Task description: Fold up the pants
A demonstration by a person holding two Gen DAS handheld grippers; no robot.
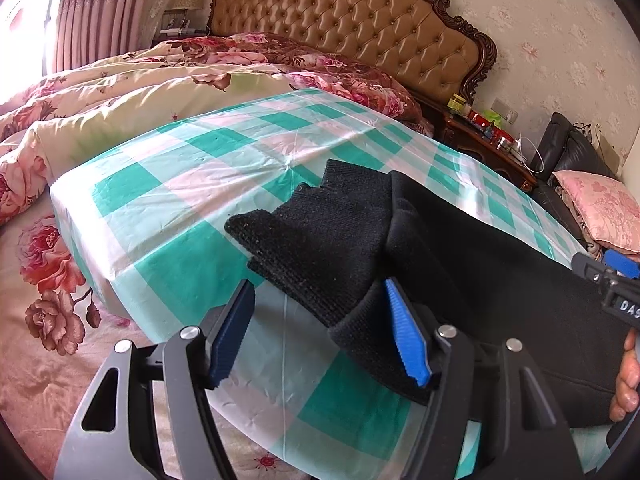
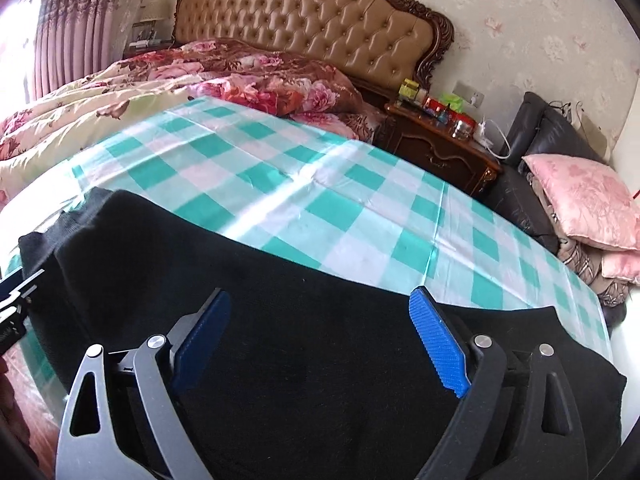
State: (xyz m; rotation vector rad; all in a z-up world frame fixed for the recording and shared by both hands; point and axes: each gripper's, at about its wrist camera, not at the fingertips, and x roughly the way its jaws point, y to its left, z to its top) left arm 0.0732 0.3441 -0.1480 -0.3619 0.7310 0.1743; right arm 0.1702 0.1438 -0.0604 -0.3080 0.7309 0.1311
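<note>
Black pants [image 1: 492, 264] lie across a green-and-white checked cloth [image 1: 180, 184] spread on the bed. Their ribbed cuffs [image 1: 320, 236] point left, stacked one on the other. My left gripper [image 1: 318, 284] stands open at the cuffs. The lower cuff rests against its right pad [image 1: 404, 332], while the left pad touches no fabric. In the right wrist view the pants [image 2: 280, 272] fill the lower half, and my right gripper [image 2: 320, 294] hovers open over them with nothing pinched. Part of the right gripper [image 1: 612, 284] shows at the left view's right edge.
A floral quilt [image 1: 120, 92] is bunched at the back left before the tufted headboard [image 1: 344, 20]. A cluttered nightstand [image 2: 440, 136] and a dark sofa with a pink cushion [image 2: 584, 200] stand right of the bed. A person's hand [image 1: 628, 380] shows at the edge.
</note>
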